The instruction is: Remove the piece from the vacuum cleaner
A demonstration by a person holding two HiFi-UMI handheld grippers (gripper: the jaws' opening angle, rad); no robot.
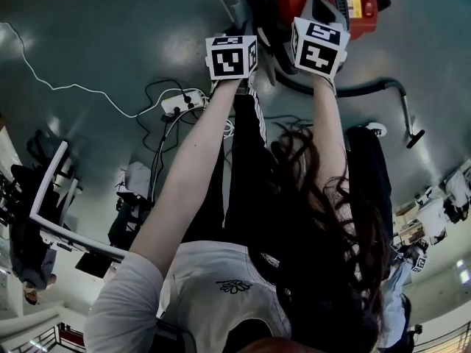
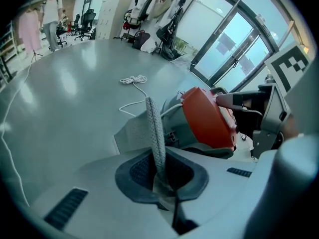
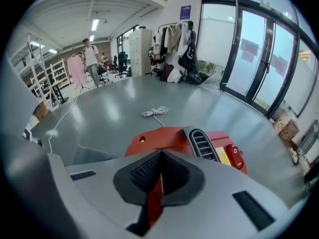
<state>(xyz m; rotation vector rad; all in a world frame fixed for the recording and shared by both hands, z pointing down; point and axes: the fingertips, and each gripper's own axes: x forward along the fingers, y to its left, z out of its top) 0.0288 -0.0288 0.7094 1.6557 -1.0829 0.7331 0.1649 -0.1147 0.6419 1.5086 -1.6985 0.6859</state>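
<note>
To the left of the vacuum cleaner, the left claw is pinching its 2 jaws tight on a grey mesh piece. The piece is standing upright and edge-on between the pads, just beside the machine's grey flank. Whether its far end is touching the housing is hard to make out. Beyond the vacuum cleaner, a white cable coil is lying on the floor, well apart from it.

On the vacuum cleaner itself, the right claw is holding its 2 jaws almost together, with a thin red edge of the body showing in the slit between them. A yellow label is sitting on the vacuum cleaner's top between a black vent grille and a red switch, its print too small to read.

The 2 marker cubes are showing only black-and-white squares. In the head view they are hiding both claws, and the frame's top edge is cutting off the vacuum cleaner. To its right, a dark hose is curving away to a nozzle.
</note>
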